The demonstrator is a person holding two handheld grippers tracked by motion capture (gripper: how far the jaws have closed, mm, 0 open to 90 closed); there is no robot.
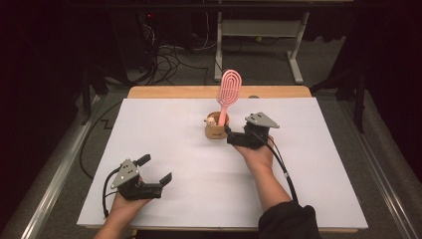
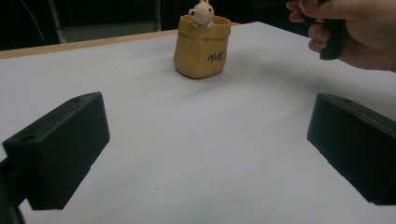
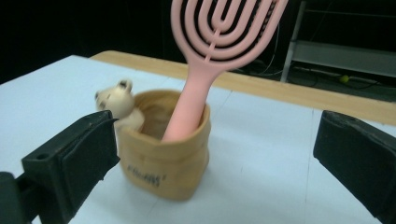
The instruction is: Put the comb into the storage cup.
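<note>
Looking down from the high view, I see a pink hairbrush (image 1: 228,97) standing handle-down in a small tan pot (image 1: 216,128) near the far middle of the white table (image 1: 164,144). A little animal figure (image 1: 211,120) peeks over the pot's left rim. My right gripper (image 1: 230,135) sits just to the right of the pot, its tips close beside the pot's wall; from here I cannot tell how far apart its jaws stand. My left gripper (image 1: 154,169) rests near the front left of the table, well apart from the pot, with its jaws spread wide and nothing between them.

In the left gripper view, the two black jaws stand far apart over bare white table (image 2: 201,154). The pot (image 2: 201,46) is far ahead with the figure (image 2: 201,14) on its rim, and my right hand (image 2: 355,32) shows at the upper right.

In the right gripper view, the jaws are wide apart and hold nothing. The pot (image 3: 161,149) stands between them, nearer the left jaw, whether touching it I cannot tell. The hairbrush (image 3: 210,51) leans up and to the right out of the pot, its handle resting against the rim, and the figure (image 3: 116,102) hangs on the pot's left edge.
</note>
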